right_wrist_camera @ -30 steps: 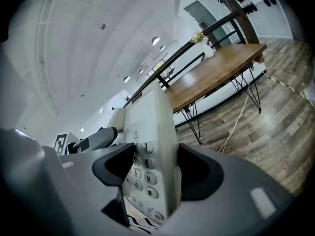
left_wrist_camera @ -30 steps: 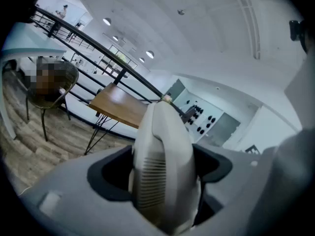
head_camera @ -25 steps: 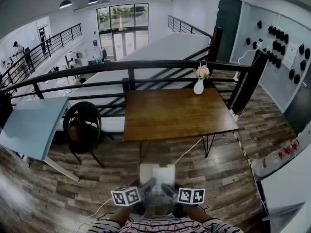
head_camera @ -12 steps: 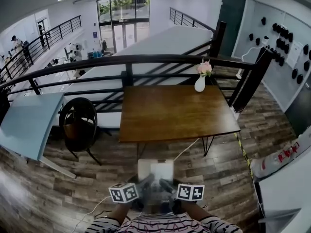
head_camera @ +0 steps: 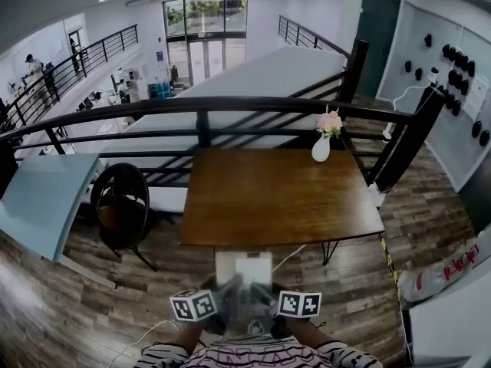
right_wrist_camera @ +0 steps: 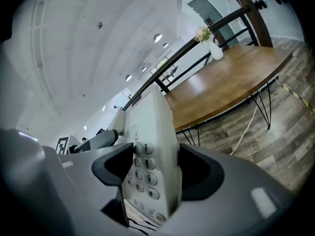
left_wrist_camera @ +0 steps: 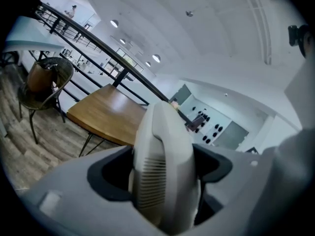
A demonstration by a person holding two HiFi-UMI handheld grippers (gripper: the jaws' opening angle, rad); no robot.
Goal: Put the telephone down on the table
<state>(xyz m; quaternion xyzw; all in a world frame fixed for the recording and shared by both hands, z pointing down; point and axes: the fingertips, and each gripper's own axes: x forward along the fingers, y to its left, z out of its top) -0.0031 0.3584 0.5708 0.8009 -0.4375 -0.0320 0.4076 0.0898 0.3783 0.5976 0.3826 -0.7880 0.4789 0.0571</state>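
At the far left of the head view, a dark round-backed chair (head_camera: 123, 205) is seen on the grey wood-plank floor (head_camera: 69, 305), just beside the brown rectangular wooden counter (head_camera: 276, 198). A black metal railing (head_camera: 230, 104) is run along the counter's far edge.

Low in the middle of that view, the left gripper (head_camera: 228, 290) is held with its marker cube turned outward. In the left gripper view, its fingers (left_wrist_camera: 110, 173) are clenched on the white corded desk telephone (left_wrist_camera: 165, 146), with the ribbed handset side gripped between them.

The telephone (head_camera: 244, 268) is carried in the air between both grippers, above the floor and just short of the counter's near edge, not touching it.

The right gripper (head_camera: 262, 290) is set against the telephone's other side. In the right gripper view, its fingers (right_wrist_camera: 199, 173) are closed on the telephone body (right_wrist_camera: 150, 146), with the number keypad seen between them.

Towards the counter's far right corner, a small white vase of pink flowers (head_camera: 322, 146) is stood upright.
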